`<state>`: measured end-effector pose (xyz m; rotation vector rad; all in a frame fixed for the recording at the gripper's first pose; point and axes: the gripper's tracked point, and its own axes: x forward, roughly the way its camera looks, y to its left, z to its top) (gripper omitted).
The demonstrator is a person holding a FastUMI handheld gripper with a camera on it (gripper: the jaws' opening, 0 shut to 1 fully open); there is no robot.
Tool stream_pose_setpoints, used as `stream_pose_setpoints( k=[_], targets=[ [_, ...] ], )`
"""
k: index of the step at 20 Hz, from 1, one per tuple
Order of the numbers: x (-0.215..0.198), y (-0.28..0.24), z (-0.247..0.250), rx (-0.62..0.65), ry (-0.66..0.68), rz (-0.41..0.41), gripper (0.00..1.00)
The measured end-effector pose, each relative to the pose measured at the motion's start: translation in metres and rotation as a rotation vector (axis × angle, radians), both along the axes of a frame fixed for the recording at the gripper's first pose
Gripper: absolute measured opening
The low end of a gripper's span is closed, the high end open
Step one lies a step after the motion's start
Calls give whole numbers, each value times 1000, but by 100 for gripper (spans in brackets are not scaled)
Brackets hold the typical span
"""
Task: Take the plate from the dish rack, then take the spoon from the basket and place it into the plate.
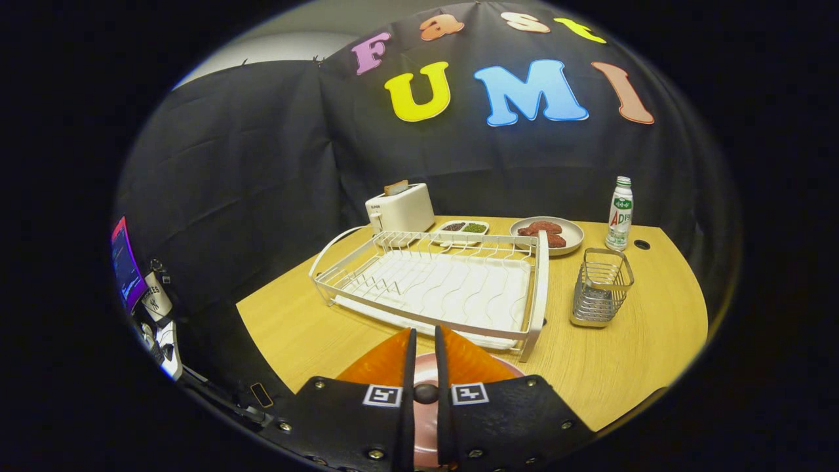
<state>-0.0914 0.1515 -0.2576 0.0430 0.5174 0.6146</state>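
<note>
The white wire dish rack [432,282] stands empty in the middle of the wooden table. A pink plate [425,371] lies flat on the table just in front of the rack, under my fingers and mostly hidden by them. To the right of the rack stands the small wire basket [600,288], with nothing visible inside. My gripper [425,341] hovers over the plate with its orange fingers [383,364] drawn close together. They pinch a thin dark thing with a rounded end, which looks like the spoon [426,393]; the rest of it is hidden.
Behind the rack are a white toaster [400,210], a small two-part dish of beans [464,229] and a plate of red food [547,235]. A small bottle [620,215] stands at the back right, beyond the basket. The table's edge curves close on the right and left.
</note>
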Motion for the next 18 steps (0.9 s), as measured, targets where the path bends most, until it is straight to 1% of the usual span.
stream_pose_setpoints(
  k=[3,7,8,11,18],
  targets=[
    [2,-2,0,5,9,-10,14],
    [2,-17,-11,-22,29,-35,16],
    [3,-22,-15,-33,33,-46,18],
    [0,-30,-19,-19,54,-59,18],
    [8,-43,-14,-47,33,-91,20]
  ],
)
